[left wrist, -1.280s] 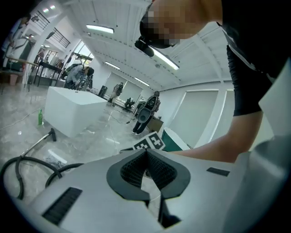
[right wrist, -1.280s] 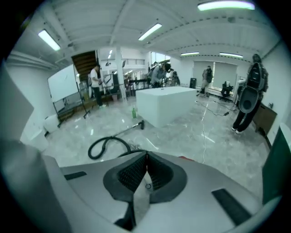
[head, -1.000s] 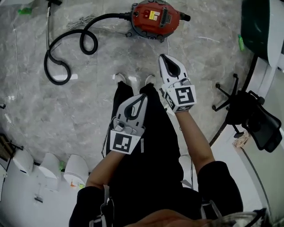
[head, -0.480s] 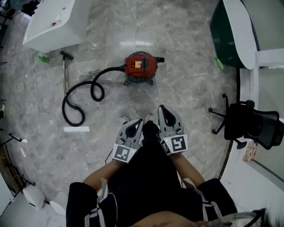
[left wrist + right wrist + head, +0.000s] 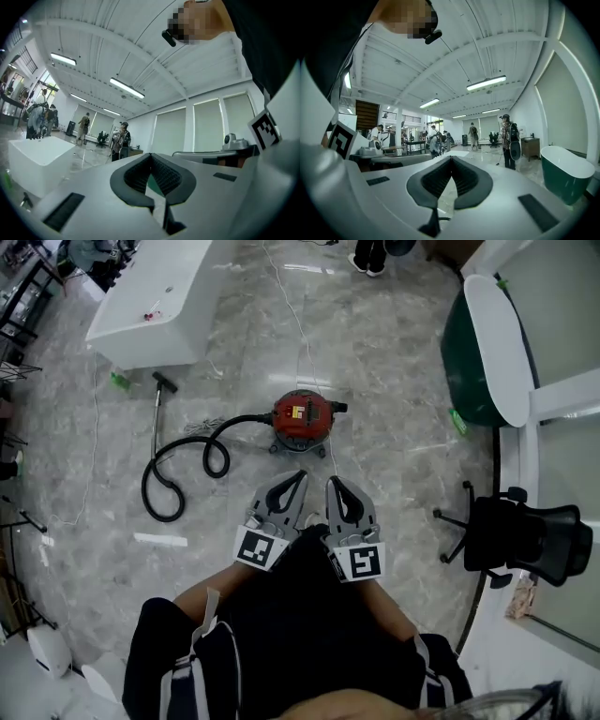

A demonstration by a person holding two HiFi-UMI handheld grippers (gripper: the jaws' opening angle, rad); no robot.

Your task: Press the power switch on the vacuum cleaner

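Observation:
In the head view a red canister vacuum cleaner point(image 5: 302, 419) stands on the grey marble floor just ahead of the person's feet. Its black hose point(image 5: 178, 474) coils off to the left and ends in a wand point(image 5: 157, 399). My left gripper point(image 5: 299, 474) and right gripper point(image 5: 332, 482) are held side by side in front of the person's body. Both point toward the vacuum and are well short of it. Both are shut with nothing between the jaws, as the left gripper view point(image 5: 151, 153) and right gripper view point(image 5: 451, 157) show. Neither gripper view shows the vacuum.
A white counter point(image 5: 150, 301) stands at the far left, a green bathtub point(image 5: 487, 352) at the far right, and a black office chair point(image 5: 525, 535) to the right. A white cord point(image 5: 300, 329) runs from the vacuum across the floor. People point(image 5: 508, 140) stand in the distance.
The head view has risen and tilted forward, so the vacuum looks smaller and sits lower in frame. Both grippers have drawn together and closer to the body.

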